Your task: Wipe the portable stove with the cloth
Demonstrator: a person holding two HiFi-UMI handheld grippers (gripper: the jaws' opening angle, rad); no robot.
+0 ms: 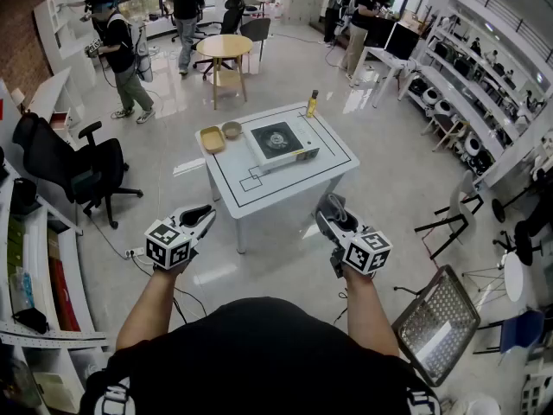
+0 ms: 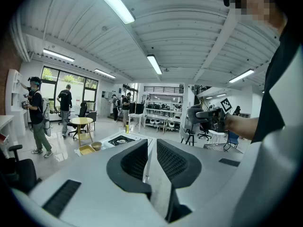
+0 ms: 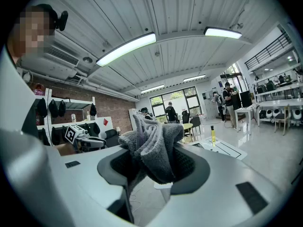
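Note:
The portable stove (image 1: 278,141) sits on a white table (image 1: 259,188) ahead of me, its black burner facing up. In the left gripper view the stove (image 2: 120,140) shows far off. Both grippers hang in the air short of the table's near edge. My right gripper (image 1: 328,207) is shut on a bunched grey cloth (image 3: 151,148), which bulges out above its jaws. The cloth (image 1: 333,204) shows only as a dark wad in the head view. My left gripper (image 1: 206,211) holds nothing, and its jaws (image 2: 152,148) stand nearly together with a thin slit between them.
On the table beside the stove lie a yellow tray (image 1: 212,138), a small bowl (image 1: 232,130) and a yellow bottle (image 1: 312,104). A black office chair (image 1: 78,167) stands left, a mesh chair (image 1: 436,322) right. A round wooden table (image 1: 223,47) and several people are farther back.

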